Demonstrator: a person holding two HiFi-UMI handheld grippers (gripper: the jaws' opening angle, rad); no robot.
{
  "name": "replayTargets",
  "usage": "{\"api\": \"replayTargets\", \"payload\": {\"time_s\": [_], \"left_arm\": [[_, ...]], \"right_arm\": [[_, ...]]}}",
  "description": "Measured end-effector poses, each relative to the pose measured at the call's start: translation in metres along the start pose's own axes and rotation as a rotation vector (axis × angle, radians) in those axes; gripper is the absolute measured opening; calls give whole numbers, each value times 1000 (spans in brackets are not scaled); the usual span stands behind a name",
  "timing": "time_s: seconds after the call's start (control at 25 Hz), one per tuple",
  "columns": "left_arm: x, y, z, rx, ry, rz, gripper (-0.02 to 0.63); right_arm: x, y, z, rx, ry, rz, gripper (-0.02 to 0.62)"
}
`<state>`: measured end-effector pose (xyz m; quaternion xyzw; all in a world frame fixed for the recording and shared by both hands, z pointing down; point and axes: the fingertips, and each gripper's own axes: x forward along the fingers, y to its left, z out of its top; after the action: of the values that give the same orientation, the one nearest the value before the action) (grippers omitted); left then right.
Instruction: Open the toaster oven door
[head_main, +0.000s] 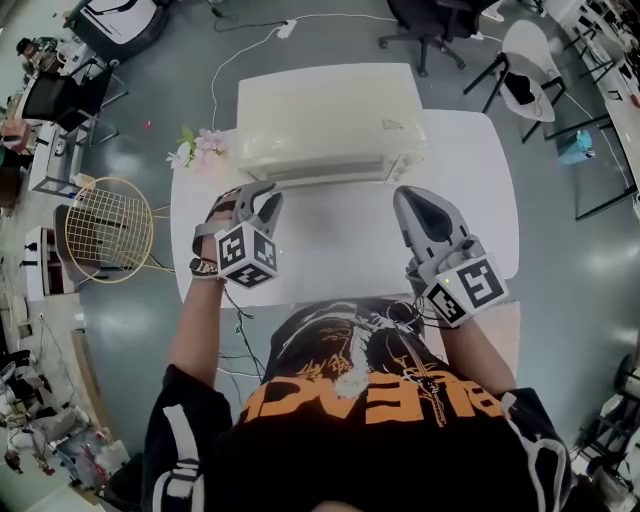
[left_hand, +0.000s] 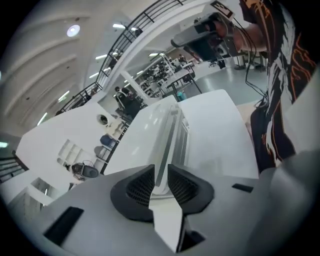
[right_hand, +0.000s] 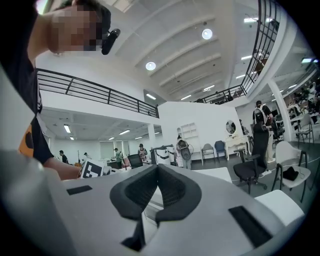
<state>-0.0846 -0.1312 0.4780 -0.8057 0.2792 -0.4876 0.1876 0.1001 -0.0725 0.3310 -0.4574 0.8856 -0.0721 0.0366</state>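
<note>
While both tongs hang over the white tabletop (head_main: 340, 250), entries stand thus: cream toaster oven (head_main: 325, 120) (left_hand: 170, 135), at the tabletop's far edge, door closed, front toward the person; left tongs (head_main: 260, 193) (left_hand: 161, 167), narrowly parted, empty, tips at the oven's lower front, contact unclear; right tongs (head_main: 408, 195) (right_hand: 156, 167), tips together, empty, near the oven's right front corner; pink flowers (head_main: 200, 150), beside the oven's left end.
</note>
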Motion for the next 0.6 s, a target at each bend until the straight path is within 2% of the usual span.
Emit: {"api": "replayTargets", "payload": {"time_s": [0.44,0.6], "left_arm": [[34,-8,-18,193,121,-111,115],[44,-10,-26,229,153,-144,112]], "right_arm": [[-7,-10,-7,14,27,-24,14],[-5,-9,-8,11,35,-25,14]]}}
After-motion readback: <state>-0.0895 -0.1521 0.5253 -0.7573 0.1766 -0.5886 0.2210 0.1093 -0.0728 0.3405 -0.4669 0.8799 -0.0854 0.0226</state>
